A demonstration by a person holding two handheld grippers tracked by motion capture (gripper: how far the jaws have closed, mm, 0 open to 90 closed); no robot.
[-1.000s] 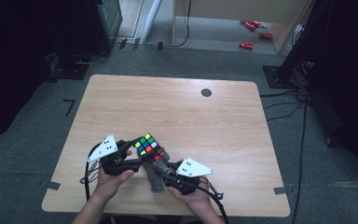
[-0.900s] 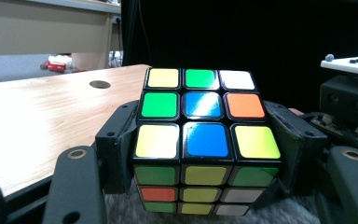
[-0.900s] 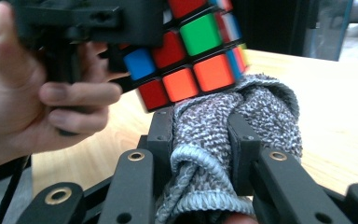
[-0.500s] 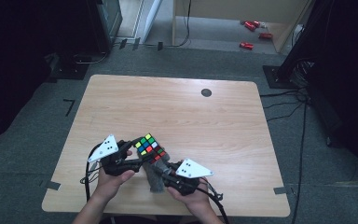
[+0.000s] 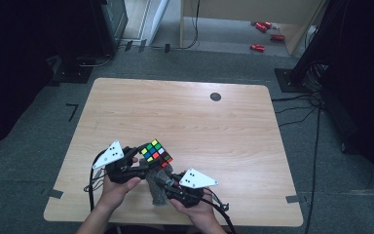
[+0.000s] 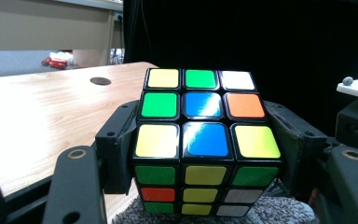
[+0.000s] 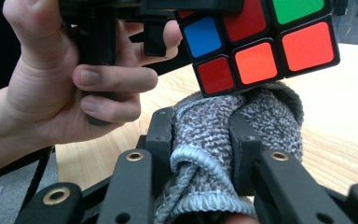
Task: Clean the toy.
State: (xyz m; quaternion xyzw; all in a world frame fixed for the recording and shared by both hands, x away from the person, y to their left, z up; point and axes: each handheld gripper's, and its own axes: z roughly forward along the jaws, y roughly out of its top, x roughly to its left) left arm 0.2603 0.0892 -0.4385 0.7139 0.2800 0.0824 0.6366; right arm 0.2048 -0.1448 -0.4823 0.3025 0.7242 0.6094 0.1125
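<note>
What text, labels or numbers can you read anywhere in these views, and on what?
None: no readable text in any view.
Cube: plain coloured stickers, no logo or letters.
Cloth: grey knit, no tag visible.
Grey plates on the left hand-held gripper and right hand-held gripper: small dots, no writing.
Table: a dark round spot, no print.
Red items on the floor: too small to read.

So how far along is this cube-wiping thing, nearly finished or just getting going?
Picking up looks done: the left gripper clamps the puzzle cube off the table, and the right gripper is shut on a bunched grey cloth. In hand: the cloth presses against the cube's underside. Left, I'd guess: the other faces, then setting both down. How clean any face is, the pictures can't tell.
</note>
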